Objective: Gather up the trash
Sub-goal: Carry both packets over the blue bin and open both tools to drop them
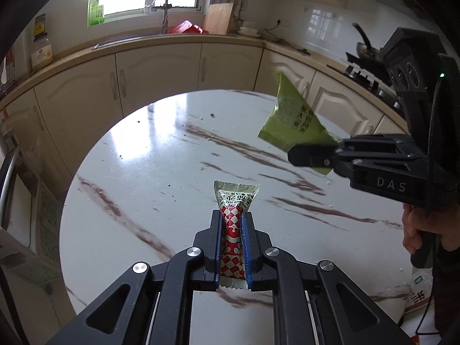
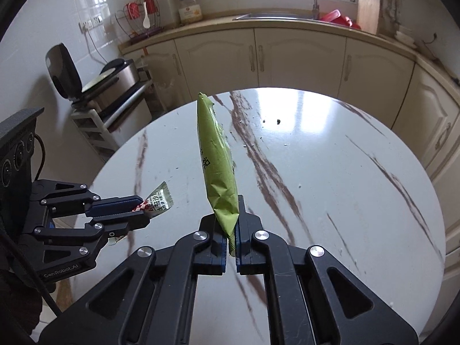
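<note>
My left gripper (image 1: 233, 215) is shut on a red-and-white checked sauce packet (image 1: 234, 230) with a silver end, held above the round white marble table (image 1: 143, 172). My right gripper (image 1: 304, 155) comes in from the right, shut on a corner of a green wrapper (image 1: 293, 118) held in the air. In the right wrist view, the right gripper (image 2: 230, 224) pinches the green wrapper (image 2: 217, 166), which stands upright. The left gripper (image 2: 145, 210) shows at the left holding the packet (image 2: 158, 201).
Dark crumbs (image 2: 277, 121) lie on the far part of the table. Cream kitchen cabinets (image 1: 158, 72) and a counter with a sink (image 2: 273, 15) curve behind. A rack with an appliance (image 2: 115, 80) stands left. A stove with a pan (image 1: 365, 49) is at right.
</note>
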Demonstrator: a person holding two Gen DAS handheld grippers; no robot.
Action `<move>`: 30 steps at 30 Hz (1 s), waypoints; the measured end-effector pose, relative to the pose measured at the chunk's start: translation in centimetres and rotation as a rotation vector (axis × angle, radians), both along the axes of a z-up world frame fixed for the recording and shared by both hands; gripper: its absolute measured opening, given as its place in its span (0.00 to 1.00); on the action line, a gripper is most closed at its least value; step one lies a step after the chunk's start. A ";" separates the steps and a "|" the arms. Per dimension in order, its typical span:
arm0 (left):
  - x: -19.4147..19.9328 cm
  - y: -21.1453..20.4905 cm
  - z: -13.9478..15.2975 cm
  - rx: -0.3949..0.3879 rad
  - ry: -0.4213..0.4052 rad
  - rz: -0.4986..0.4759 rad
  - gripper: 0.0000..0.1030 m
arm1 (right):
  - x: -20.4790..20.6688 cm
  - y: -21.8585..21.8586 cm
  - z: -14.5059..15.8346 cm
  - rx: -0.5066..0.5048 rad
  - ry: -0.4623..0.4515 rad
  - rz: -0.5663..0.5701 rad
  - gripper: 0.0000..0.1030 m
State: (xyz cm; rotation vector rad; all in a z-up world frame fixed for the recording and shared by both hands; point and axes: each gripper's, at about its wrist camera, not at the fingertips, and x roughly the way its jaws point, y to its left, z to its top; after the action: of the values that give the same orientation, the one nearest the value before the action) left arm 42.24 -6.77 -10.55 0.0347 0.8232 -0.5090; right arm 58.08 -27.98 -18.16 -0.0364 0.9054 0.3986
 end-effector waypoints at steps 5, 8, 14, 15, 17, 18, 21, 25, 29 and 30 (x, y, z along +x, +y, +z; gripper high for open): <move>-4.0 1.9 2.1 -0.032 -0.040 0.004 0.08 | -3.6 1.6 1.9 0.008 -0.024 0.034 0.05; -6.9 4.3 2.9 -0.057 -0.067 0.024 0.08 | -5.7 4.5 2.7 0.008 -0.038 0.078 0.05; -13.7 11.7 3.2 -0.091 -0.110 0.115 0.08 | -9.2 12.7 2.8 0.048 -0.046 0.188 0.05; -14.7 13.1 3.1 -0.093 -0.115 0.131 0.08 | -9.7 14.2 2.6 0.058 -0.048 0.206 0.05; -16.8 16.1 2.8 -0.091 -0.118 0.172 0.08 | -10.4 17.7 2.2 0.081 -0.036 0.257 0.05; -18.0 18.1 2.5 -0.082 -0.120 0.203 0.08 | -10.8 19.3 2.0 0.092 -0.035 0.279 0.05; -21.3 23.4 1.2 -0.070 -0.110 0.276 0.09 | -11.9 25.4 0.8 0.107 -0.017 0.367 0.05; -24.8 30.4 -1.9 -0.036 -0.067 0.393 0.09 | -12.8 32.3 -1.7 0.119 0.036 0.455 0.05; -27.2 36.5 -6.6 -0.014 0.019 0.510 0.09 | -12.9 38.6 -6.5 0.102 0.141 0.514 0.05; -27.4 37.6 -7.7 -0.024 0.041 0.527 0.09 | -12.9 39.8 -7.6 0.085 0.159 0.522 0.05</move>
State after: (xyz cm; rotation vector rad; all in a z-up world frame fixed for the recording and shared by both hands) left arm 14.85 30.81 -18.23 -0.2110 0.8274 -0.0214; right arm 45.18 11.86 -25.79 -0.1674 1.0312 0.9357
